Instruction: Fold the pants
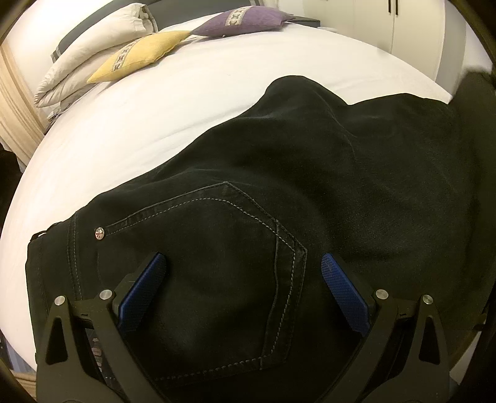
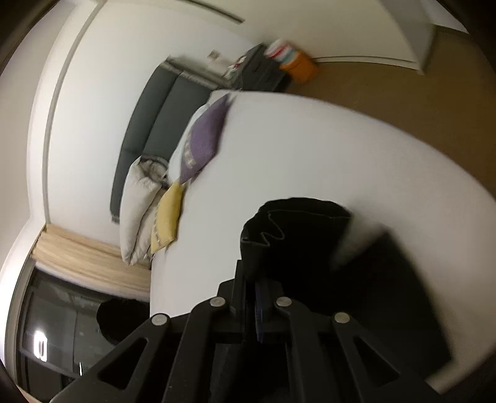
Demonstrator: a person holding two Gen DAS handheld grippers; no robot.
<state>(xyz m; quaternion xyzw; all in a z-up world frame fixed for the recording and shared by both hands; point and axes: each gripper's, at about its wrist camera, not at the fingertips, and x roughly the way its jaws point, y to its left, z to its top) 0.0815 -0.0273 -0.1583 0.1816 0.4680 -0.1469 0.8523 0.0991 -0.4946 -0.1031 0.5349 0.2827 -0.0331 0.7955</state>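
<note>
The left gripper (image 1: 243, 266) is right over the black pants (image 1: 279, 186). Its 2 blue pads (image 1: 344, 294) are wide apart. Nothing is pinched between them. They sit on each side of the back pocket (image 1: 223, 263), which has pale stitching. A small shiny rivet (image 1: 100, 232) marks the pocket's corner. The pants lie spread out on the white bed (image 1: 139, 130), with the waist end close to this gripper and the legs running away to the right.

In the right wrist view, the right gripper (image 2: 252, 291) has its jaws squeezed together on the pants. A bunch of black cloth sticks out past the tips, and its hem (image 2: 272, 229) makes a zigzag line. This end is lifted above the bed, and the rest of the dark cloth looks blurry.

Farther back, at the head of the bed, there is a yellow cushion (image 1: 139, 57) and then a purple cushion (image 1: 241, 21). Beside them are pale pillows (image 1: 102, 43). In the right wrist view, past the bed, there is a brown floor (image 2: 403, 102) and something orange (image 2: 300, 68) by the wall.
</note>
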